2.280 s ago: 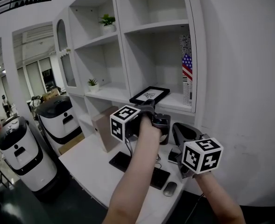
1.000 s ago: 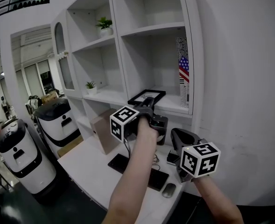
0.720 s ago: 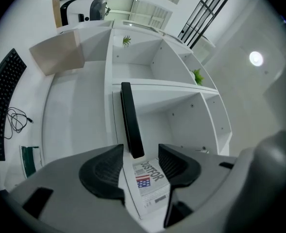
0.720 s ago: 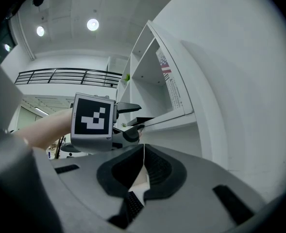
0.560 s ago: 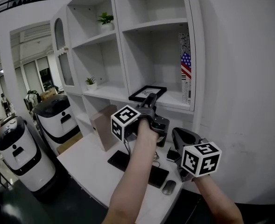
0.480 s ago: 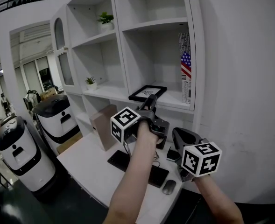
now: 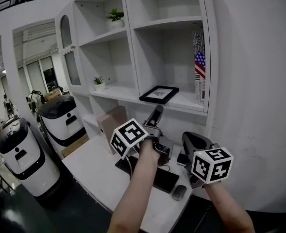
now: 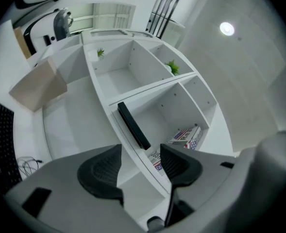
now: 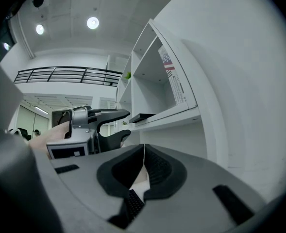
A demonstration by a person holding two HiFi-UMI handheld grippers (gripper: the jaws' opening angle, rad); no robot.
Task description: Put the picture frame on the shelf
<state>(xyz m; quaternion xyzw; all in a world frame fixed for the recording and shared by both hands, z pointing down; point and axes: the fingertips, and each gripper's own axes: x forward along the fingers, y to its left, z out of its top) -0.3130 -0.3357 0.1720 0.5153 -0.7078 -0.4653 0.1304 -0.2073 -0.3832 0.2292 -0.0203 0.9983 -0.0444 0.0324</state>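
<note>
Nearest the camera, the right gripper (image 7: pixel 192 139) is held level over the desk (image 7: pixel 96 171), its jaws pressed together with nothing between them. A little ahead, the left gripper (image 7: pixel 157 112) tilts upward toward the shelf (image 7: pixel 184 110). Its jaws have just been opening and now stand wide, with only air between the pads. In the left gripper view the picture frame (image 8: pixel 133 126) shows through that gap, well clear of the pads. On the desk, the person's left forearm covers part of a dark keyboard (image 7: pixel 160 177), and a mouse (image 7: pixel 179 192) lies just beside it. A brown box (image 7: pixel 112 123) stands further back. The picture frame (image 7: pixel 159 94) lies flat on the shelf with its face up, in the lower right compartment. Its near edge runs almost along the shelf's front lip, slightly skewed, with one corner close to that lip. From the head view it is too foreshortened to judge which side is longer. The left gripper view shows it only edge-on, as a dark bar, and the print inside the black border is too small to make out. At the compartment's right end stands a flag-printed book (image 7: pixel 199 67), partly cut off by the cabinet's side post. Two small potted plants (image 7: pixel 115 16) sit in compartments further left, and white wheeled robots (image 7: pixel 59 123) stand on the floor beyond.
</note>
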